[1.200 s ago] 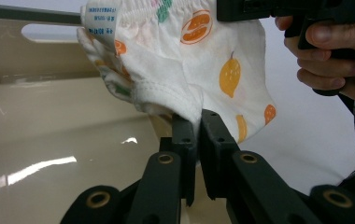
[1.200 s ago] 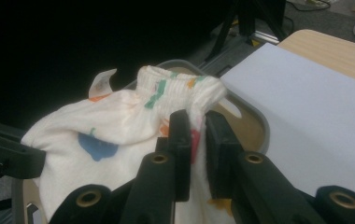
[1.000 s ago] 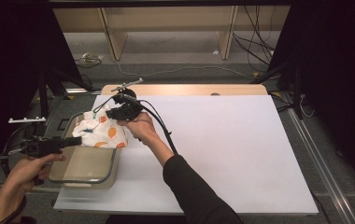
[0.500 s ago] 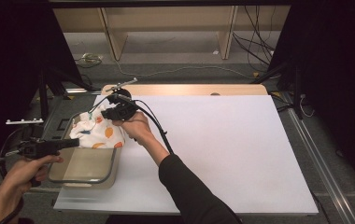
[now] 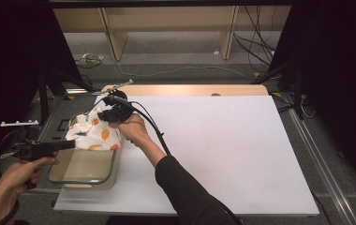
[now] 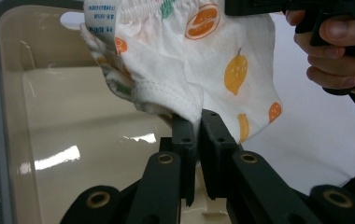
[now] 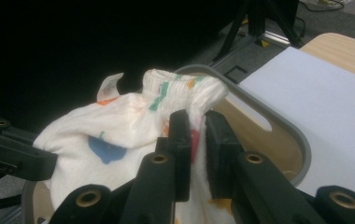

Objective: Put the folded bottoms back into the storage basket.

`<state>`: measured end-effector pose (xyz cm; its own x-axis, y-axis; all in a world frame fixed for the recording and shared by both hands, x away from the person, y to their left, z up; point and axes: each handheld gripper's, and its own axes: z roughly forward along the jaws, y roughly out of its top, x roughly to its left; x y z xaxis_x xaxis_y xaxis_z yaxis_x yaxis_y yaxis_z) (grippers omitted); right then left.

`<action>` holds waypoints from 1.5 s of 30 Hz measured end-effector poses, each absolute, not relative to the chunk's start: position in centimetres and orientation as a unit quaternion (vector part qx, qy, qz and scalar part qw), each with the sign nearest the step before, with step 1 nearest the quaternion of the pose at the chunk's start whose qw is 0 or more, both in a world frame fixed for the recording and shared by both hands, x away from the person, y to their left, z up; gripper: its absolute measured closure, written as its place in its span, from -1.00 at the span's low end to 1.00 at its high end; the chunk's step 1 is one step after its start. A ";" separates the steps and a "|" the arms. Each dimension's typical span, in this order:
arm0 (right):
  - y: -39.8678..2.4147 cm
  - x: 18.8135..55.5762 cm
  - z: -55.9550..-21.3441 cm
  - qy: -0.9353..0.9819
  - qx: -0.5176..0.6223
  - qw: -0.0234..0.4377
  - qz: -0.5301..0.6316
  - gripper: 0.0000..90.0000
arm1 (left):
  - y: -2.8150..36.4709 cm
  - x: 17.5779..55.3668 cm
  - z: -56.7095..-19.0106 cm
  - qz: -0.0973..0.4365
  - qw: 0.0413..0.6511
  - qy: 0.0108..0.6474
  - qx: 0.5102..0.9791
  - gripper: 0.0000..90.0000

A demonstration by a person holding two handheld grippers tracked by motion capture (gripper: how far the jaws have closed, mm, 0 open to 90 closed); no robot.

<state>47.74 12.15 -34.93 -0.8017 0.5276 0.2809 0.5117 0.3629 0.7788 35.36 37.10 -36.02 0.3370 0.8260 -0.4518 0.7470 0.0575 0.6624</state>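
A white cloth (image 5: 94, 134) printed with oranges and lemons hangs over the far end of a beige tub (image 5: 83, 166) at the table's left edge. My right gripper (image 5: 102, 114) is shut on the cloth's gathered waistband (image 7: 185, 93), holding it above the tub rim (image 7: 278, 123). My left gripper (image 5: 70, 144) is shut on the cloth's lower hem (image 6: 180, 109), coming in from the left. In the left gripper view the cloth (image 6: 199, 56) drapes over the tub's glossy inside (image 6: 73, 130), with the right hand (image 6: 334, 51) at upper right.
A white sheet (image 5: 213, 140) covers the table to the right of the tub. A light wooden strip (image 5: 190, 90) runs along the far edge. Dark stands and cables (image 5: 45, 89) crowd the floor at left.
The right gripper has lifted and drawn the cloth toward the far end of the tub. The left gripper has moved in to the cloth's lower edge and shut on it.
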 end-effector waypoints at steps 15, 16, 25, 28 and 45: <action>13.4 47.6 -35.5 0.826 0.314 0.003 0.468 0.82 | 38.8 35.1 -36.3 0.043 0.440 0.587 0.678 0.88; 13.5 47.6 -35.5 0.826 0.315 0.002 0.467 0.82 | 38.8 35.1 -36.3 0.043 0.440 0.587 0.678 0.88; 13.8 47.5 -35.9 0.827 0.315 0.004 0.465 0.82 | 39.0 35.2 -36.6 0.043 0.433 0.590 0.680 0.88; 13.9 47.6 -36.0 0.827 0.317 0.005 0.464 0.82 | 38.9 35.3 -36.7 0.042 0.434 0.590 0.680 0.88; 14.4 47.7 -36.7 0.829 0.319 0.003 0.460 0.82 | 39.4 35.4 -37.2 0.044 0.426 0.598 0.677 0.88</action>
<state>47.69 14.42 -36.73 -0.7962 0.5320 0.2880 0.5257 0.3729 0.7646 35.39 39.43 -37.16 0.2813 0.8475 -0.4500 0.7724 0.0783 0.6302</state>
